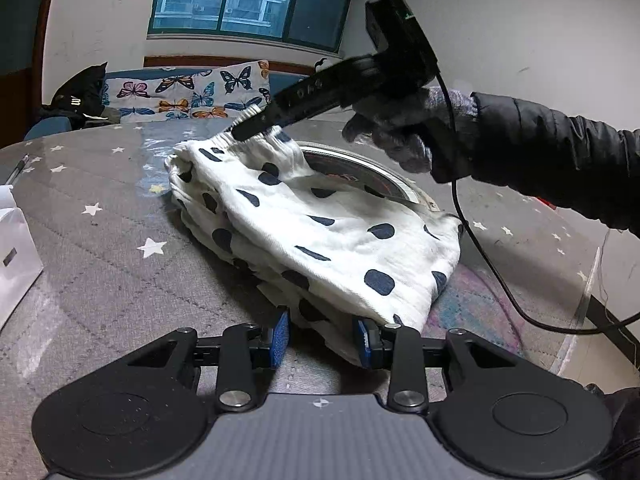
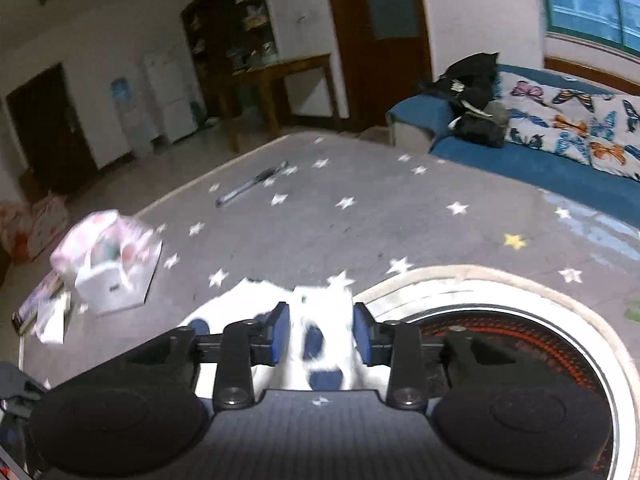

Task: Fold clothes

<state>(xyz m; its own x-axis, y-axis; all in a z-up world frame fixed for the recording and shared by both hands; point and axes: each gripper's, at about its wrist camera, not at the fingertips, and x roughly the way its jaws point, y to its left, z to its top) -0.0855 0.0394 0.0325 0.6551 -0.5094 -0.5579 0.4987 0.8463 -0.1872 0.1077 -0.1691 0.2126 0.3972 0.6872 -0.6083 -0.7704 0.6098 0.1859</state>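
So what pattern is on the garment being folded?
White garment with dark navy spots; clearest in the left wrist view.

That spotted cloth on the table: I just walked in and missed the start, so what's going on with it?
A person with a gripper in each hand is folding a white garment with dark blue spots on the star-patterned tablecloth. The left gripper has the near edge between its blue pads. The right gripper, held in a gloved hand, is at the far, gathered elastic edge with cloth between its jaws. The garment lies bunched, partly over a round black-and-red disc.
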